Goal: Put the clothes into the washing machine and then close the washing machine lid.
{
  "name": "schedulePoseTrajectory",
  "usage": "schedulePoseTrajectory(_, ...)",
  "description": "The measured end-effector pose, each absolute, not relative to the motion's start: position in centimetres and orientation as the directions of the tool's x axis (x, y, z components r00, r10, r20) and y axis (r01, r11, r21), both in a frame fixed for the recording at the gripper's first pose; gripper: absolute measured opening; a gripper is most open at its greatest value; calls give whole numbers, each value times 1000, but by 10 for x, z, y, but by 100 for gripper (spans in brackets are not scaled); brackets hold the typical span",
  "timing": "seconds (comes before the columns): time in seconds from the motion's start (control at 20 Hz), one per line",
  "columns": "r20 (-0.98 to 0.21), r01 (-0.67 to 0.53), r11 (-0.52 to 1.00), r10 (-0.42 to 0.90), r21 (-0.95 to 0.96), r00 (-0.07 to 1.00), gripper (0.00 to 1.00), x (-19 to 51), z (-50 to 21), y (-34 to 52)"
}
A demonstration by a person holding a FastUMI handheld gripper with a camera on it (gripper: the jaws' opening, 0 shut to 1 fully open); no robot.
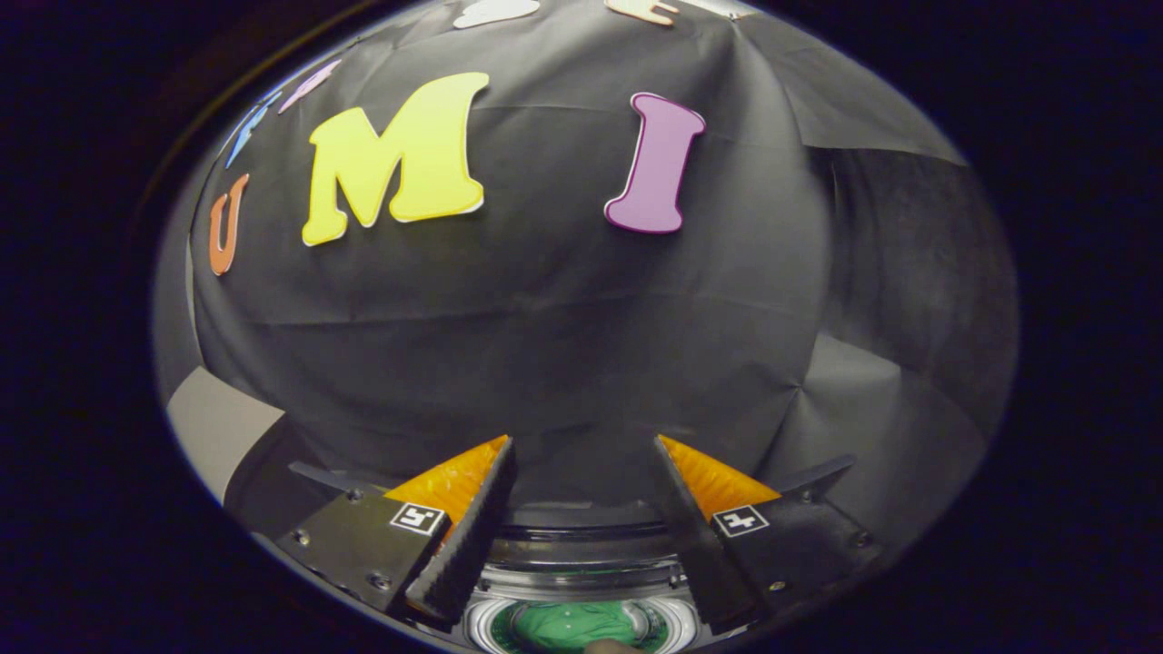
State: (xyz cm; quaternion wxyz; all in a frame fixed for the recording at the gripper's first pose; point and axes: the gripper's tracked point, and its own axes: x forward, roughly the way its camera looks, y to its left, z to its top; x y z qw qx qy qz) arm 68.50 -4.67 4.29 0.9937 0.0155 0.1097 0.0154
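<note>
Fingers of the gripper point(581, 454) stand spread wide apart with nothing between them, their tips raised toward the black cloth wall point(563, 327) beyond. Below them, in the gap near their bases, sits the washing machine point(581, 568), seen from above: a round opening with a dark upper rim and a pale ring around the drum. Green clothes point(572, 625) lie down inside that drum, bunched into a soft heap (a small brownish patch shows at the near edge of the heap, too little of it to tell what it is). The clothes are well clear of both fingers, which touch neither the cloth nor the rim of the machine. A pale, flat surface point(218, 436) shows off to the left of the left finger, beside the dark curve of the machine's top
</note>
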Motion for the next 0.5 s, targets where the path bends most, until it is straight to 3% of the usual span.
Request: schedulePoseTrajectory(0.5,-77,-21,999,24,36,997,92,651,39,-50)
